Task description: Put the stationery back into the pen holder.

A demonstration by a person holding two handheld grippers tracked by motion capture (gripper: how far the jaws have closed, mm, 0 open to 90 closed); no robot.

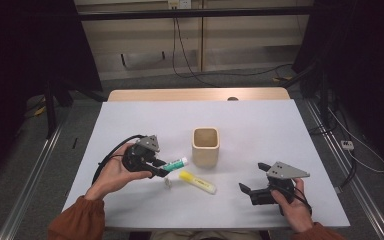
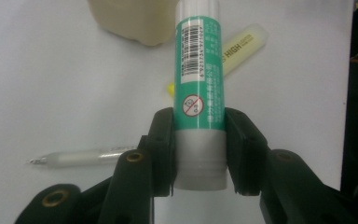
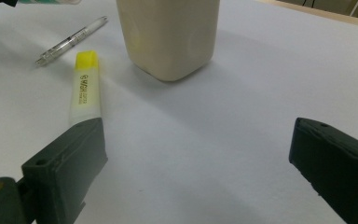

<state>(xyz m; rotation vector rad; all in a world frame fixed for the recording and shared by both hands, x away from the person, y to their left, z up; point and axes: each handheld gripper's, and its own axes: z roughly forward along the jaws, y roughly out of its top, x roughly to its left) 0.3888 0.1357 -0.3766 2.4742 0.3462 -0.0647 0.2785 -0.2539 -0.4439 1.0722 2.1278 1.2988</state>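
My left gripper (image 1: 159,170) (image 2: 199,156) is shut on the white end of a green-and-white glue stick (image 1: 176,163) (image 2: 199,88), which it holds just above the table, pointing toward a cream cup (image 1: 206,146) (image 2: 135,21). A yellow highlighter (image 1: 198,182) (image 3: 85,91) lies in front of the cup, and a clear pen (image 1: 168,184) (image 2: 84,157) lies close to its left. My right gripper (image 1: 252,177) (image 3: 200,158) is open near the front right of the table, with nothing between its jaws, which face the cup (image 3: 168,35) and the highlighter.
The white table top (image 1: 260,125) ends in a wooden strip (image 1: 195,94) at the back. Black cables (image 1: 185,55) run on the floor behind it. Bare surface lies right of and behind the cup.
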